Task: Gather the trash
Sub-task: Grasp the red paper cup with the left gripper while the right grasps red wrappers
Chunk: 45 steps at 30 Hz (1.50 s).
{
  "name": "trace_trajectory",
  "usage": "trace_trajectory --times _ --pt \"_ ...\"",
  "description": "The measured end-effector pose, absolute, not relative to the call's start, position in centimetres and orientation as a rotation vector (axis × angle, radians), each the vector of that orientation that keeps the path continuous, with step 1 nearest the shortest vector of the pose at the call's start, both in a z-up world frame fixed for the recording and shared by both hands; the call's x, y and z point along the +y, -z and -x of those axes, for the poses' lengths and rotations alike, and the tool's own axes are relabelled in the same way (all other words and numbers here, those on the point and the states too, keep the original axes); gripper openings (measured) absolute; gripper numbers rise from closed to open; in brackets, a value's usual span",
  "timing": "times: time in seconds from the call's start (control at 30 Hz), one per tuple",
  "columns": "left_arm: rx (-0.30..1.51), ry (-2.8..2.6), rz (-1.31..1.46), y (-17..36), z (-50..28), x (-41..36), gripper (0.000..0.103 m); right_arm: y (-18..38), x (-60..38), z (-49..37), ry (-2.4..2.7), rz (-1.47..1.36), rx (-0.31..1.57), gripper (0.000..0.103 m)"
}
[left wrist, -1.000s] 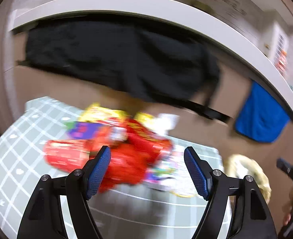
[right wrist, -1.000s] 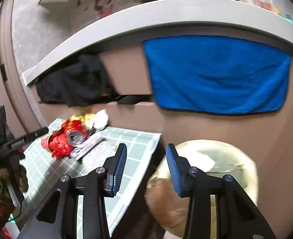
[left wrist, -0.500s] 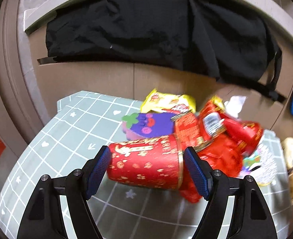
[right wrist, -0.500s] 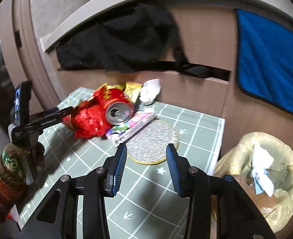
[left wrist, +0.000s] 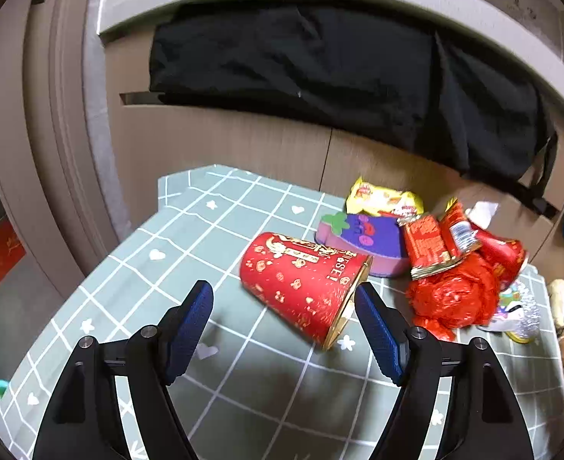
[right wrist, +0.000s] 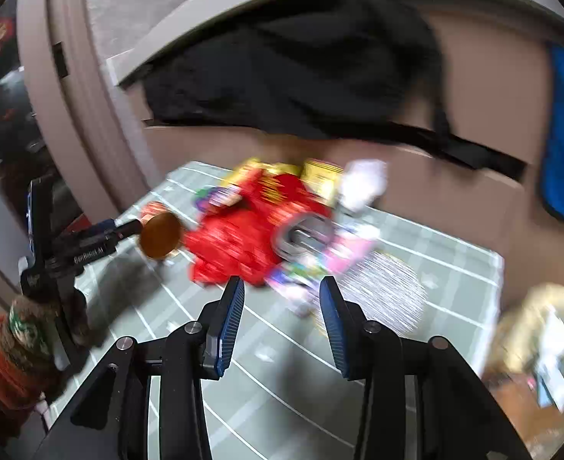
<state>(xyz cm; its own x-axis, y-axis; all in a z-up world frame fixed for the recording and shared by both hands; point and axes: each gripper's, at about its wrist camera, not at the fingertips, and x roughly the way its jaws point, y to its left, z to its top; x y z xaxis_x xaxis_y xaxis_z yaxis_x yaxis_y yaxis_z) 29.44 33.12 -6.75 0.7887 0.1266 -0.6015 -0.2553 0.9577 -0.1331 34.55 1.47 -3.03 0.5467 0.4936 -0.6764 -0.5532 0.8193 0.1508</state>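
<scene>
A red paper cup [left wrist: 305,283] with gold print, lettering partly legible as "SEI", lies on its side on the checked green worktop [left wrist: 190,253], beside a heap of red and yellow wrappers [left wrist: 451,291]. The left gripper [left wrist: 284,326] hangs wide open just short of the cup, holding nothing. The right gripper [right wrist: 282,326] stands partly open and empty before the blurred heap.

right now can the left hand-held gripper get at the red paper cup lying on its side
Probably yes. The left hand-held gripper is open wide, and the red paper cup lies just ahead between its fingers, with bare tablecloth on its left side.
</scene>
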Motion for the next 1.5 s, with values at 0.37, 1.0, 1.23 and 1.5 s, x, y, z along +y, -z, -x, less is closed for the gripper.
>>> trace_trajectory --times 0.37,1.0,1.23,1.5 --pt "0.564 -0.161 0.239 4.8 -26.7 33.0 0.076 5.1 11.7 -40.4 -0.652 0.048 0.896 0.039" --pt "0.647 -0.218 0.173 7.4 -30.8 31.8 0.069 6.2 13.1 -44.8 -0.671 0.052 0.859 0.005" --pt "0.694 -0.307 0.156 8.7 -33.2 32.2 0.027 4.4 11.6 -42.7 -0.702 0.094 0.801 0.010" --pt "0.649 -0.311 0.244 8.0 -31.2 35.6 0.007 5.8 16.6 -44.8 -0.691 0.212 0.837 0.041"
